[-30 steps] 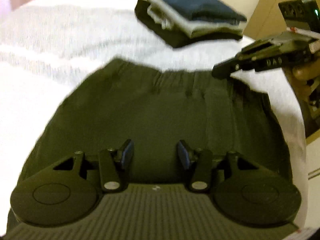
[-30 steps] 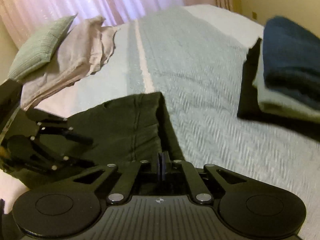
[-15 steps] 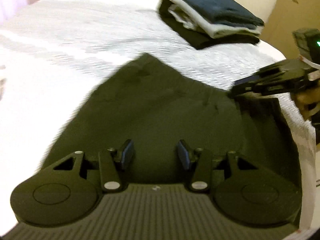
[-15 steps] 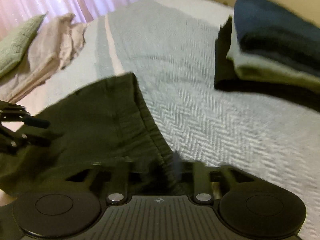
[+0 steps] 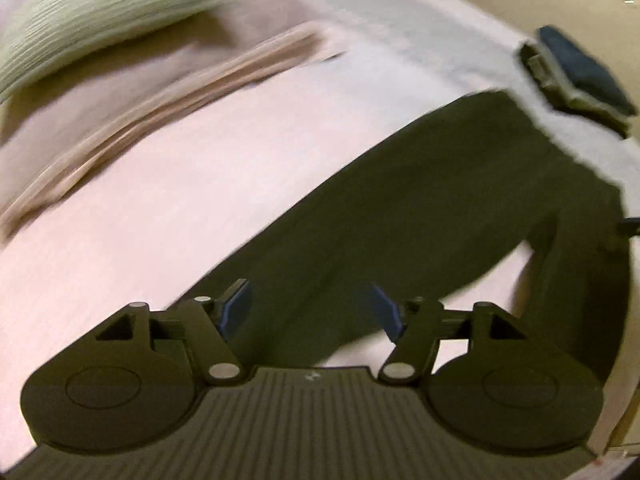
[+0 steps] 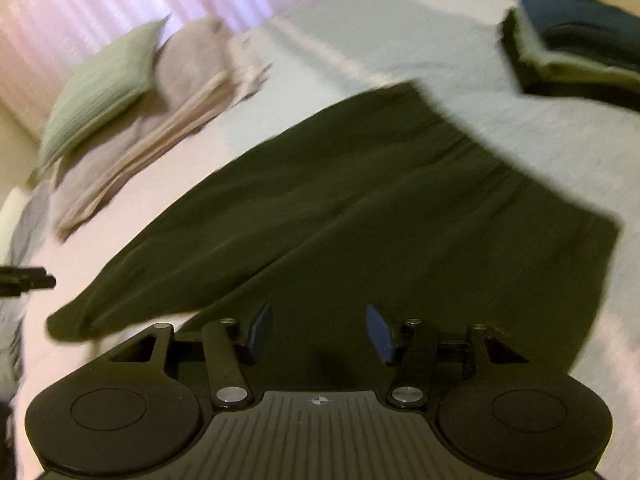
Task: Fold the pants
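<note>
Dark green pants lie flat across the bed, waist toward the folded stack, legs running down toward my left gripper. Its blue pads are apart and the jaws are opening; one leg passes beneath the gap, not pinched. In the right wrist view the pants fill the middle. My right gripper hovers over the cloth, jaws opening, with nothing pressed between the pads. The left gripper's tip shows at the left edge, near the leg ends. Both views are motion-blurred.
A stack of folded clothes with a navy piece on top sits beyond the waistband, also in the left wrist view. A green pillow and a crumpled beige cloth lie at the far left of the bed.
My right gripper was shut at the pants' edge and is now open. The left jaws have spread wider. Both hands swept away from the waistband toward the legs, bringing the pillow into view.
</note>
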Action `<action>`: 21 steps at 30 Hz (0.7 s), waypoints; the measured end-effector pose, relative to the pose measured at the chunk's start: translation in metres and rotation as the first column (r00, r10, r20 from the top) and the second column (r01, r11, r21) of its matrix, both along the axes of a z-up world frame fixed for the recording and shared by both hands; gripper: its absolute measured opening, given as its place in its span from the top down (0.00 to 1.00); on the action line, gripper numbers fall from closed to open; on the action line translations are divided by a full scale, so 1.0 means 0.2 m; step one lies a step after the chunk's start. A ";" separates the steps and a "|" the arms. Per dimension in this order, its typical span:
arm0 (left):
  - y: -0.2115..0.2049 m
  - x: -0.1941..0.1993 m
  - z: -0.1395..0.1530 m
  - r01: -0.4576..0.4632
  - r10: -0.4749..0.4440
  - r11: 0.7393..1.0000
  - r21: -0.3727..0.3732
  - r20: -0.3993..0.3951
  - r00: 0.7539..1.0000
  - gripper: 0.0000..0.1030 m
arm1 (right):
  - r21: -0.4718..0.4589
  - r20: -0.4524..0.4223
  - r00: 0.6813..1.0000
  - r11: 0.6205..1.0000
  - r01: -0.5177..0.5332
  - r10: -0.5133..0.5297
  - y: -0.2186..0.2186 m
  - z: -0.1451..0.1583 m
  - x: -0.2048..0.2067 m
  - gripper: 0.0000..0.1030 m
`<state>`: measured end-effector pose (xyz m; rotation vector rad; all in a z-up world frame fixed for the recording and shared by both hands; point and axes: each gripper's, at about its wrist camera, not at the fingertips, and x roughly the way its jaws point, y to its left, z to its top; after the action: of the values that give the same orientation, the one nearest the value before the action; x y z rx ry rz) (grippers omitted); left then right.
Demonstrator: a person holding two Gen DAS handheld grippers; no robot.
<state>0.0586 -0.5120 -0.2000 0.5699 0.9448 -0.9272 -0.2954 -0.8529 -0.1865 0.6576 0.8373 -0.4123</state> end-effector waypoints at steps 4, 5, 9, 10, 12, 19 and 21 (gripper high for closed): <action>0.55 0.03 -0.02 -0.143 0.144 0.989 0.039 -0.015 0.990 0.36 | 0.024 -0.007 0.998 0.997 -0.070 0.070 0.35 -0.01 0.17 0.51; 0.68 0.05 -0.03 -0.168 0.169 0.985 0.042 -0.021 0.985 0.35 | 0.027 -0.009 0.996 0.995 -0.094 0.094 0.43 0.00 0.22 0.51; 1.05 0.04 -0.09 -0.222 0.224 0.974 0.054 -0.037 0.974 0.35 | 0.035 -0.027 0.975 0.975 -0.218 0.219 0.76 -0.02 0.43 0.51; 1.13 0.04 -0.11 -0.231 0.233 0.972 0.042 -0.057 0.971 0.35 | 0.038 -0.031 0.969 0.969 -0.244 0.245 0.84 -0.03 0.49 0.51; 1.24 0.04 -0.14 -0.232 0.233 0.972 0.022 -0.101 0.967 0.35 | 0.085 -0.018 0.954 0.952 -0.295 0.298 0.97 -0.07 0.58 0.51; 1.48 0.00 -0.21 -0.226 0.214 0.972 -0.062 -0.158 0.964 0.35 | 0.205 -0.024 0.806 0.792 -0.575 0.591 1.50 -0.29 0.82 0.48; 1.54 0.00 -0.21 -0.223 0.208 0.972 -0.075 -0.170 0.963 0.35 | 0.195 -0.070 0.766 0.761 -0.618 0.640 1.62 -0.36 0.86 0.48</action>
<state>0.0587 -0.2049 -0.2428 0.3074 1.0799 -0.8240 -0.1233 -0.5281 -0.2584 0.4565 1.1723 0.2386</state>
